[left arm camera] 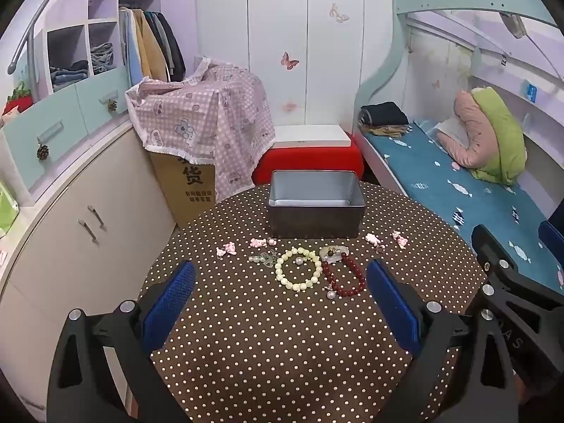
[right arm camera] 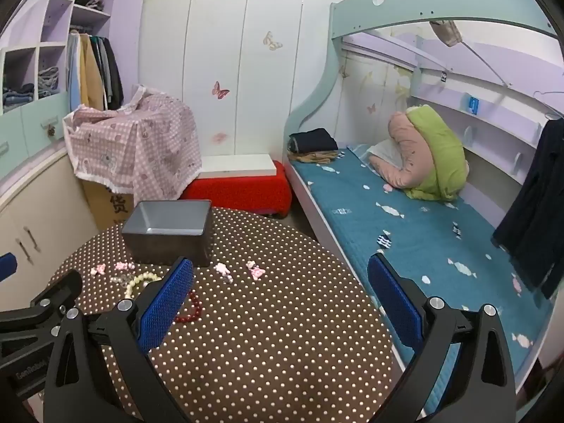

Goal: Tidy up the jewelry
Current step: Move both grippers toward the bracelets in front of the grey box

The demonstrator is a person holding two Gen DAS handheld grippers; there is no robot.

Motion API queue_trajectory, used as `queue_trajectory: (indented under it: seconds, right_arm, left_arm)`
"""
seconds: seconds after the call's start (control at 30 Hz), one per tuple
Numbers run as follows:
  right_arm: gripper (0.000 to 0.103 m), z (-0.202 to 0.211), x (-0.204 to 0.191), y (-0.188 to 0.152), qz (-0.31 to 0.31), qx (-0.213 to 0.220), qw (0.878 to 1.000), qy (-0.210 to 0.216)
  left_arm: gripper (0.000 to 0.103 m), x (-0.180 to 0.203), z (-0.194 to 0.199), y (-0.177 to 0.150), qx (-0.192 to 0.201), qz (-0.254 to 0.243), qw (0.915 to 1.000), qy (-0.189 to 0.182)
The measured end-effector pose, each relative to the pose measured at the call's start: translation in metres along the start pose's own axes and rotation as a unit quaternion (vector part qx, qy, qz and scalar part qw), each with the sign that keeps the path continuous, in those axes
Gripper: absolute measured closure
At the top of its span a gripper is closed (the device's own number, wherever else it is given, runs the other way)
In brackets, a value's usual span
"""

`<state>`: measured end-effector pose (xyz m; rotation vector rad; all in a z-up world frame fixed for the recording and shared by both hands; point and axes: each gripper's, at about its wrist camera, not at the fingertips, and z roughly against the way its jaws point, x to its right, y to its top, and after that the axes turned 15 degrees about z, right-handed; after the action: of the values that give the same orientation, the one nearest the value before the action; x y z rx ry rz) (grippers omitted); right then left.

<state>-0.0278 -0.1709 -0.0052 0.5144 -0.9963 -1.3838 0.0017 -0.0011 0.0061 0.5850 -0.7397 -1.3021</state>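
From the left wrist view, the left gripper [left arm camera: 280, 303] hangs above the near part of the round tabletop [left arm camera: 282, 352], its blue-padded fingers [left arm camera: 169, 303] spread wide with nothing between them. Beyond the fingertips, about midway across the polka-dot cloth, lies the jewelry: a cream bead bracelet [left arm camera: 298, 270] touching a dark red bead bracelet [left arm camera: 344, 276] on its right, with a small silver charm piece [left arm camera: 266, 258] just to its left and a pale ring-shaped piece [left arm camera: 333, 252] just behind the red one. Four pink charms [left arm camera: 259, 243] are scattered in a loose row between the bracelets and the grey metal box [left arm camera: 316, 204], which stands open at the far edge of the tabletop (its inside looks bare from here). The right gripper [left arm camera: 507, 282] shows as a black frame at the right edge of the tabletop.

From the right wrist view, the right gripper [right arm camera: 280, 303] hovers over the right side of the tabletop [right arm camera: 264, 352], fingers [right arm camera: 165, 303] also spread apart and holding nothing. Its left finger hides part of the cream bead bracelet [right arm camera: 141, 280] and the dark red bead bracelet [right arm camera: 192, 308]. Two pink charms [right arm camera: 255, 269] lie clear of it, near the grey metal box [right arm camera: 169, 229] at the far-left edge. The left gripper [right arm camera: 38, 310] sits at the left edge, its fingers mostly out of sight here
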Motion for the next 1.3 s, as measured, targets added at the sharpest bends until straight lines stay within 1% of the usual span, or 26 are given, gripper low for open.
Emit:
queue_trajectory:
  seconds: [0.23, 0.27, 0.47, 0.57, 0.7, 0.83, 1.07, 1.17, 1.3]
  right_arm:
    - [0.007, 0.003, 0.002, 0.006, 0.003, -0.001, 1.000, 0.000]
    - [0.007, -0.002, -0.002, -0.001, -0.006, 0.001, 1.000, 0.003]
    - [0.007, -0.005, -0.006, -0.004, -0.003, 0.000, 1.000, 0.004]
    - [0.007, -0.004, -0.003, 0.003, -0.018, 0.001, 1.000, 0.019]
    - [0.007, -0.006, -0.003, 0.004, -0.017, -0.002, 1.000, 0.026]
    - [0.007, -0.007, 0.000, 0.004, -0.027, -0.003, 0.999, 0.043]
    - [0.007, -0.009, -0.001, 0.005, -0.005, 0.006, 0.999, 0.033]
    - [0.007, -0.013, 0.000, 0.004, 0.006, -0.026, 0.999, 0.038]
    - [0.007, -0.014, -0.001, 0.003, 0.003, -0.020, 0.999, 0.037]
  left_arm:
    - [0.009, -0.003, -0.001, -0.003, 0.000, 0.000, 1.0000, 0.002]
    - [0.009, -0.003, -0.001, -0.003, 0.000, 0.000, 1.0000, 0.003]
    - [0.009, -0.006, -0.003, -0.003, -0.002, 0.000, 1.0000, 0.006]
    - [0.009, -0.004, -0.002, -0.006, -0.003, -0.001, 1.0000, 0.008]
    - [0.009, -0.004, -0.003, -0.006, -0.005, -0.001, 0.9999, 0.009]
    - [0.009, -0.004, -0.002, -0.006, -0.005, -0.001, 0.9999, 0.009]
    - [0.009, -0.007, -0.003, -0.004, -0.009, 0.001, 0.9999, 0.007]
    - [0.009, -0.007, -0.004, -0.004, -0.010, 0.001, 0.9999, 0.006]
    - [0.009, -0.007, -0.006, -0.005, -0.015, 0.002, 0.9999, 0.005]
